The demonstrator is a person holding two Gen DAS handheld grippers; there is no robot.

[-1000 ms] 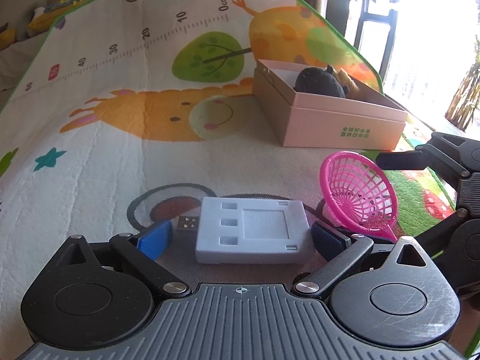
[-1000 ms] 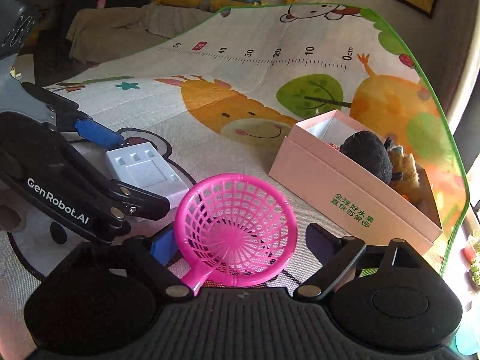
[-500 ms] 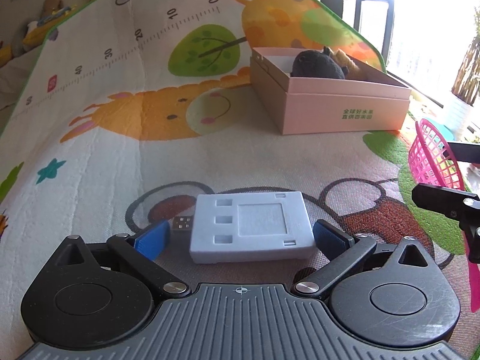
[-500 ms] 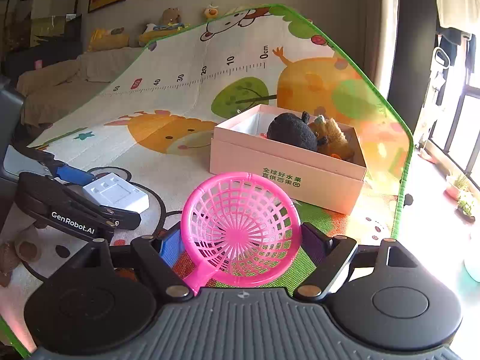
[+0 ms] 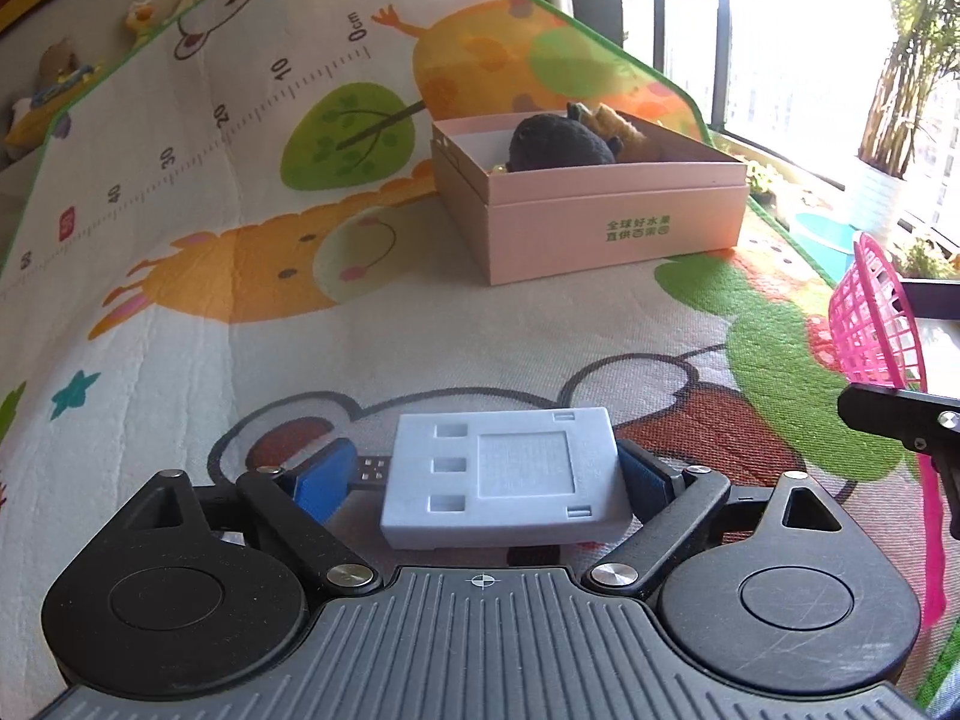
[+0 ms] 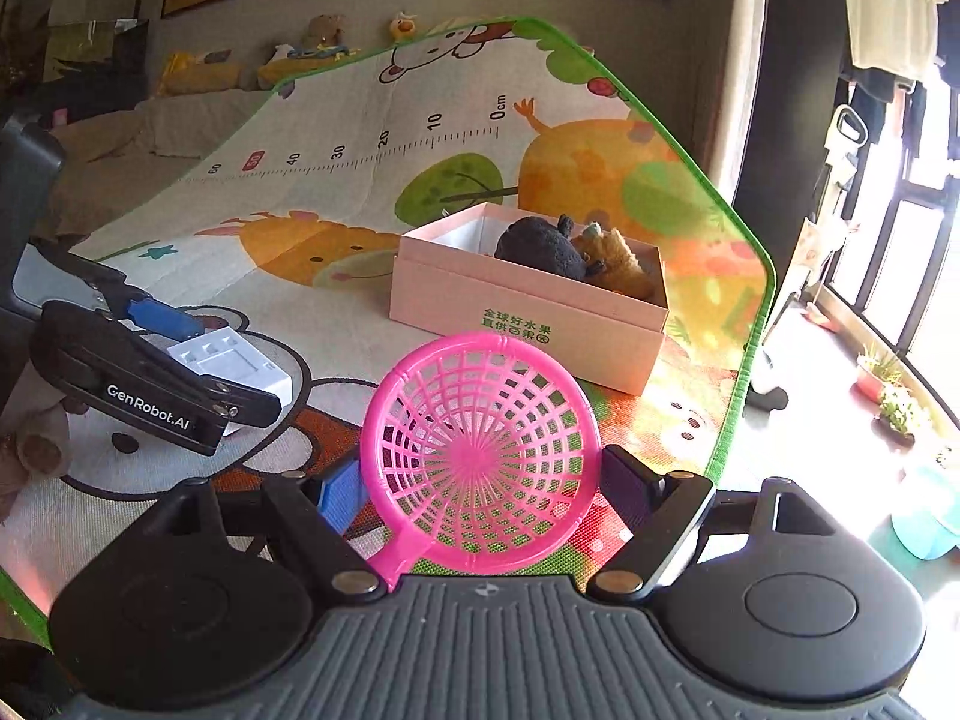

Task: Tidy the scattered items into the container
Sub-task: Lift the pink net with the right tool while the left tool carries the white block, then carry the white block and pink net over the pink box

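While my left gripper (image 5: 486, 474) squeezes the white block (image 5: 504, 474) just above the play mat (image 5: 180, 324), the pink box (image 5: 606, 222) sits farther ahead. My right gripper (image 6: 480, 486) holds the pink net scoop (image 6: 480, 450), box (image 6: 528, 312) beyond.

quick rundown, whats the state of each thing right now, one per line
left gripper: shut on the white block
white block: held, lifted off the mat
right gripper: shut on the pink strainer
pink strainer: held upright
pink box: open, on the mat
dark plush toy: inside the box
brown plush toy: inside the box
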